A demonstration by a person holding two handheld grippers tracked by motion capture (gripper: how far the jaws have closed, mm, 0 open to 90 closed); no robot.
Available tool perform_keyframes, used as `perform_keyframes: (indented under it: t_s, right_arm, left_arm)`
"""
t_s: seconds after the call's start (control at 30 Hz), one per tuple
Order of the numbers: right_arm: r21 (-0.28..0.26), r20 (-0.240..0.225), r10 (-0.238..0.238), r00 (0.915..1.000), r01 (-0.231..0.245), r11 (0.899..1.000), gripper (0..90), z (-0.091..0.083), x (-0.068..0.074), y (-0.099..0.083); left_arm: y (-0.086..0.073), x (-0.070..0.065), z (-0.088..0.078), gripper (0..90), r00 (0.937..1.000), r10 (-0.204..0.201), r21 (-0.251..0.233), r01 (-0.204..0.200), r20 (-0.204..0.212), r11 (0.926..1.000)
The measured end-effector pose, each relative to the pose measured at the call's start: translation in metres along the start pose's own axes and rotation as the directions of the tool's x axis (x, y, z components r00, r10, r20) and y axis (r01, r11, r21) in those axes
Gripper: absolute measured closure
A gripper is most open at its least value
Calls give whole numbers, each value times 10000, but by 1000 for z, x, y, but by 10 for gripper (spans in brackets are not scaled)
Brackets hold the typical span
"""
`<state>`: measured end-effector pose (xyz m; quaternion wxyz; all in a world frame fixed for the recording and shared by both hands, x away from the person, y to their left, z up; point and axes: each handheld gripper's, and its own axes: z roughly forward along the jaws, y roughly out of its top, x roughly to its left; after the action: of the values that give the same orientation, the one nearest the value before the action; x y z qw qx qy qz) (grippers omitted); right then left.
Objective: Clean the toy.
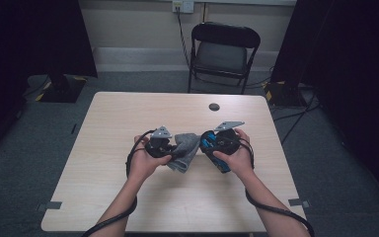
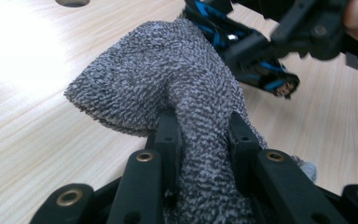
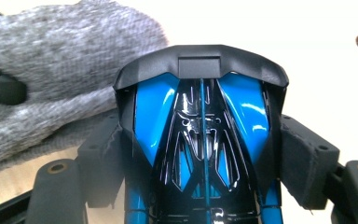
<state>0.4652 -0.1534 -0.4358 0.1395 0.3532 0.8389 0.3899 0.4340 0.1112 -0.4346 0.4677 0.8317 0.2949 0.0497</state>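
Note:
Over the middle of the table, my left gripper [image 1: 173,148] is shut on a grey terry cloth [image 1: 186,149]. In the left gripper view the cloth [image 2: 158,70] bunches up between the two black jaws of the left gripper [image 2: 205,137] and fans out beyond them. My right gripper [image 1: 214,149] is shut on a glossy blue and black toy car [image 1: 207,143]. In the right gripper view the car [image 3: 200,121] sits nose-up between the padded jaws of the right gripper [image 3: 203,156], close against the cloth [image 3: 51,70]. The car [image 2: 251,51] lies just beyond the cloth.
The light wooden table [image 1: 128,113] has a round cable hole [image 1: 214,106] near its far edge. A black folding chair [image 1: 222,49] stands behind the table by the wall. Dark curtains hang at both sides, with stand bases on the floor.

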Motion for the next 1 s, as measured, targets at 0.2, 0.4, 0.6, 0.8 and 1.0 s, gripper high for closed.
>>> perform_keyframes:
  t_s: [0.2,0.4,0.6,0.8,1.0]
  right_arm:
    - [-106,163,329,9993,-327,9994,255,-2,-9,-1]
    - [-191,230,471,9986,-467,9987,255,-7,-14,-2]
    - [-183,47,333,9994,-332,9993,255,-9,-11,-3]
    - [-293,-277,117,9995,-125,9995,255,-9,1,-3]
    - [-357,-871,-227,9959,196,9992,255,-8,18,-2]
  left_arm:
    - [-8,1,-7,714,10000,33,175,-32,-91,9998]
    - [-20,8,-17,713,9991,-298,162,303,-305,9994]
    - [-21,17,-28,712,9952,-579,-106,573,-791,9983]
    - [-11,24,-33,712,9894,-560,-389,513,-1337,9979]
    - [5,26,-27,710,9851,-568,-605,475,-1626,9970]
